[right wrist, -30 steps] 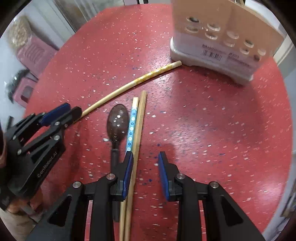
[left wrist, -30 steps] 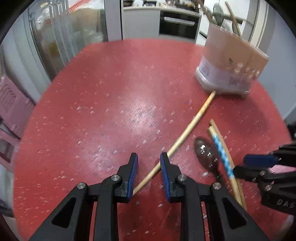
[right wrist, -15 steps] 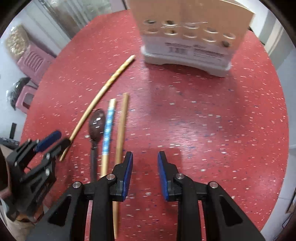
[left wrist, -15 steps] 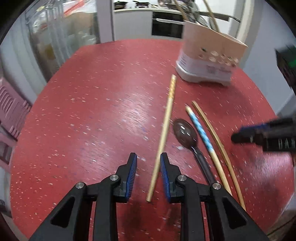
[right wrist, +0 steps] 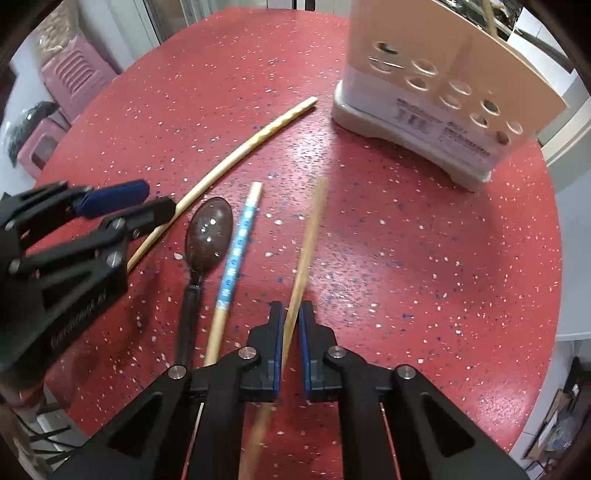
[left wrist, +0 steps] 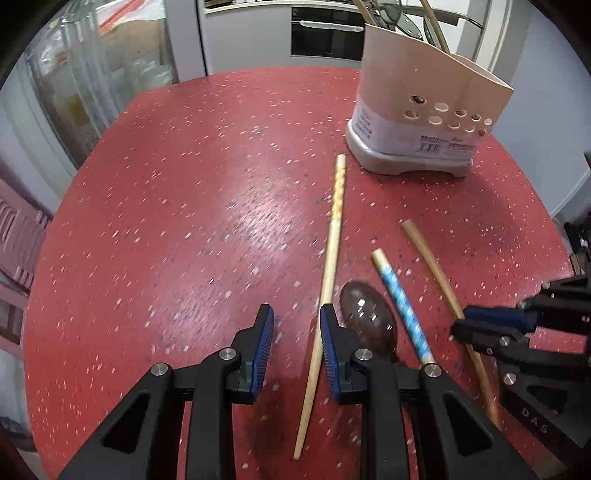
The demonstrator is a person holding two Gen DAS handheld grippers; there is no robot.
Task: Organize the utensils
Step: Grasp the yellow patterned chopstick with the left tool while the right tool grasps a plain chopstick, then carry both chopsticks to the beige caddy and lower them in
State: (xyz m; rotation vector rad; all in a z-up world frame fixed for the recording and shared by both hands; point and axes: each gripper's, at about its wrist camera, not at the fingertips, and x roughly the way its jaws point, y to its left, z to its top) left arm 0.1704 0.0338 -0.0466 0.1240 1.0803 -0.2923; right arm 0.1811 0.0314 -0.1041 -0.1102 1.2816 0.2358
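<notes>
Four utensils lie on the red table (left wrist: 184,192): a pale chopstick with a yellow pattern (left wrist: 330,258), a dark brown spoon (left wrist: 365,317), a chopstick with a blue pattern (left wrist: 400,302) and a plain wooden chopstick (left wrist: 436,273). My right gripper (right wrist: 291,325) is shut on the plain wooden chopstick (right wrist: 306,240). My left gripper (left wrist: 295,332) is open, its fingers straddling the yellow-patterned chopstick (right wrist: 236,162) near its thin end. The beige utensil holder (left wrist: 424,122) stands at the far right and holds several utensils.
The holder also shows in the right wrist view (right wrist: 443,88). Pink plastic stools (right wrist: 70,81) stand beside the table on the left. Kitchen cabinets and an oven (left wrist: 325,33) are behind the table. The table edge curves close on the right.
My right gripper closed on the plain wooden chopstick, which has shifted away from the blue-patterned one. My left gripper moved so the yellow-patterned chopstick lies between its open fingers.
</notes>
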